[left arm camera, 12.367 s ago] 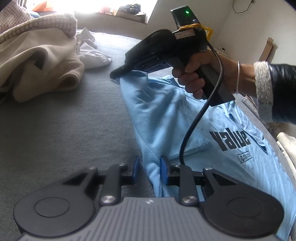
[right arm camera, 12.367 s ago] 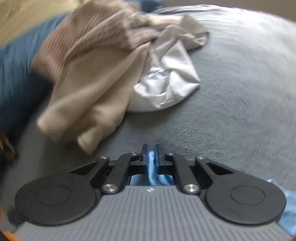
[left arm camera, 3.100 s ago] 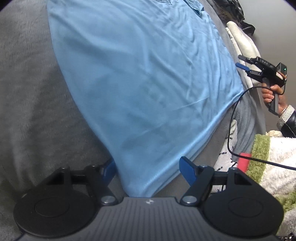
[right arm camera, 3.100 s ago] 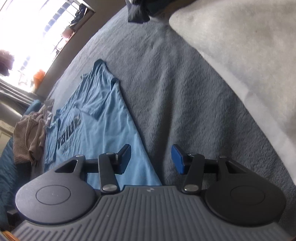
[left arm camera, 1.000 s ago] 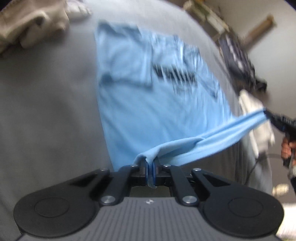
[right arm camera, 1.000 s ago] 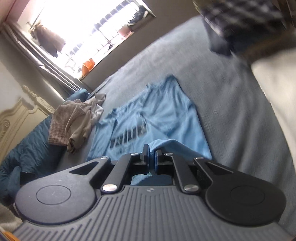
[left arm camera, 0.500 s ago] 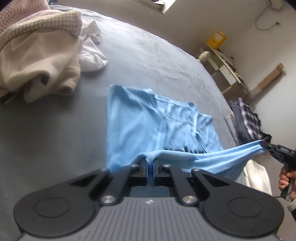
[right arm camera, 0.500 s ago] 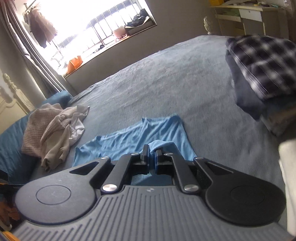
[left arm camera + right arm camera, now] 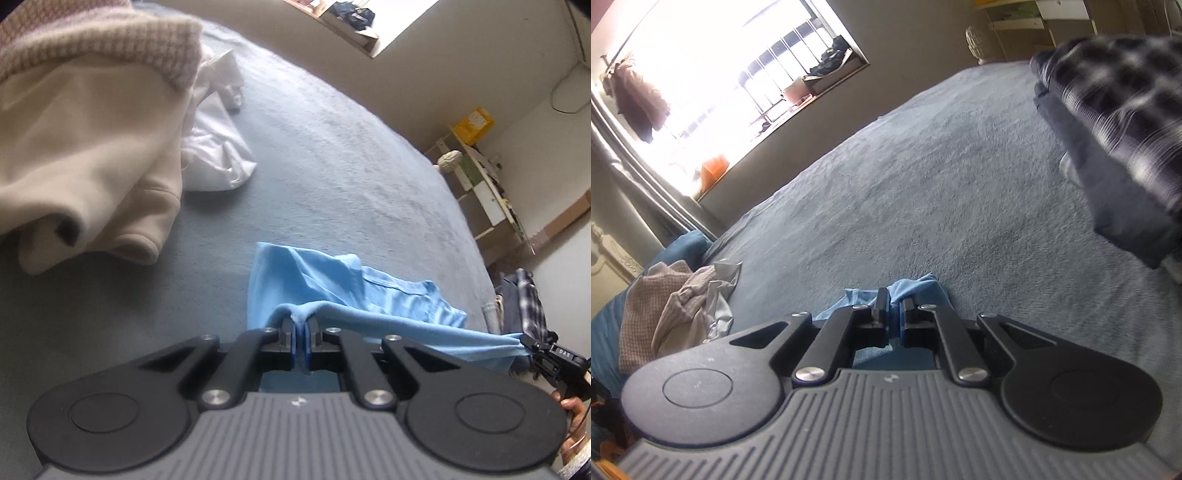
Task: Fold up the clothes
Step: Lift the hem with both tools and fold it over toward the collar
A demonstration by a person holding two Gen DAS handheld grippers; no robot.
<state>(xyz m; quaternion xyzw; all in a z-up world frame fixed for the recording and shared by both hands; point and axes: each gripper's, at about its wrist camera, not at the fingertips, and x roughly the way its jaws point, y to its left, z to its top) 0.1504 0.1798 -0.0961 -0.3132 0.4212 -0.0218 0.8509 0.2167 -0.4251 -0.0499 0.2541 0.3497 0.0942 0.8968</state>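
A light blue T-shirt (image 9: pixel 373 295) lies on the grey bed cover (image 9: pixel 332 166), its hem lifted and stretched between both grippers. My left gripper (image 9: pixel 300 334) is shut on one hem corner, blue cloth pinched between its pads. At the right edge of the left wrist view, the right gripper (image 9: pixel 526 341) holds the other hem corner, with a hand under it. In the right wrist view my right gripper (image 9: pixel 894 314) is shut on a bunch of the blue T-shirt (image 9: pixel 916 288); most of the shirt is hidden behind the gripper body.
A heap of beige, knitted and white clothes (image 9: pixel 92 147) lies at the left of the bed, also seen as the clothes heap (image 9: pixel 676 306). A folded plaid and dark stack (image 9: pixel 1119 122) sits at the right. A shelf unit (image 9: pixel 487 192) stands by the wall.
Both grippers have carried the hem forward over the shirt toward its collar end. The printed front is now covered, and the clothes heap looms closer in the left wrist view.
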